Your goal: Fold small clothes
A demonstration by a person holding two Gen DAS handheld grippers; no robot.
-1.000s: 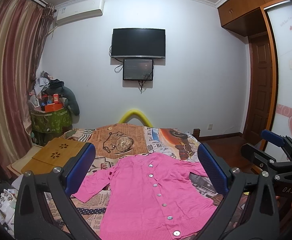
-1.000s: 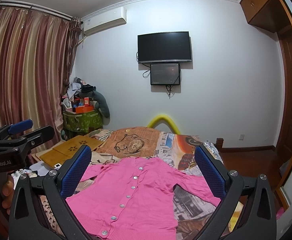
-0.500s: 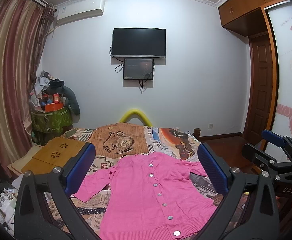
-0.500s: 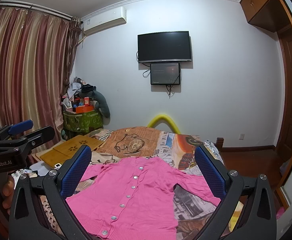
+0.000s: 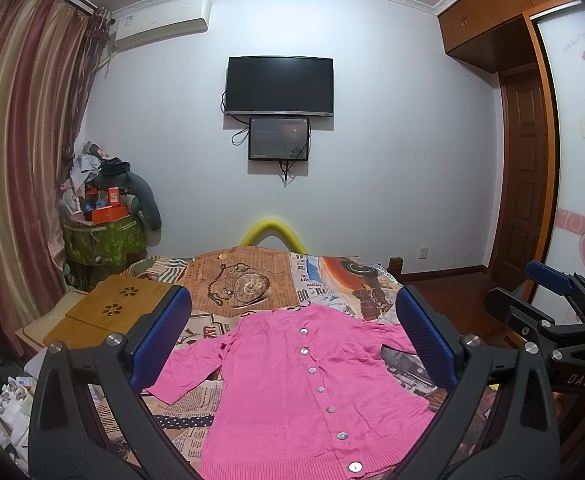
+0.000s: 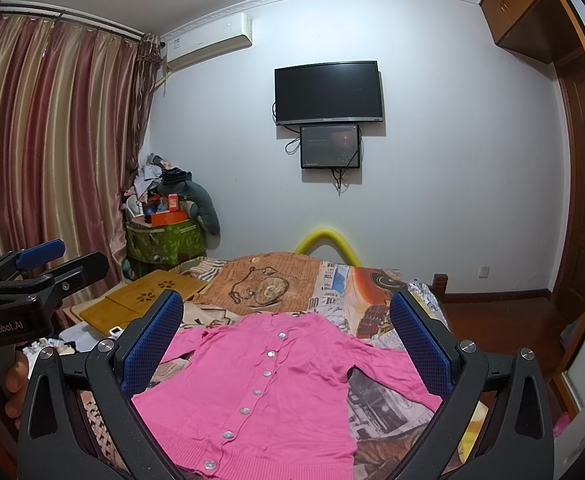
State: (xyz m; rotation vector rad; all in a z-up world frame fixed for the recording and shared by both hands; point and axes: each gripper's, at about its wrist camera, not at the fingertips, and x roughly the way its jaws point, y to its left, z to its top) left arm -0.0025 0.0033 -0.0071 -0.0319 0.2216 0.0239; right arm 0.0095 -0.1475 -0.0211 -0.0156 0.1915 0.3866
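Green leaf-print bin (image 6: 164,240) against the far wall beyond the bed's far left corner, heaped over its rim with an orange box (image 6: 166,217), loose cloth and a grey plush shape — contents underneath too jumbled to make out. Pink cardigan (image 5: 300,384) spread flat and buttoned on the near half of the bed (image 5: 332,280), hem toward the near edge, collar toward the middle, one sleeve out toward each side edge. Right sleeve partly hidden behind a blue pad in the left wrist view; hem cut off by the frame's lower edge. Left hand-held gripper (image 5: 292,340) held above the near edge, fingers spread wide, nothing between them. Right hand-held gripper (image 6: 286,342) likewise splayed and empty, just beside the other. Fingers of a hand (image 6: 12,392) on the left handle, mostly cut off. Wooden lap tray (image 5: 108,312) on the bed's left edge. Yellow foam arch (image 5: 274,232) rising behind the far edge. Dark television (image 5: 279,85) on the wall with a smaller screen (image 5: 278,139) just below it — text there too small to read.
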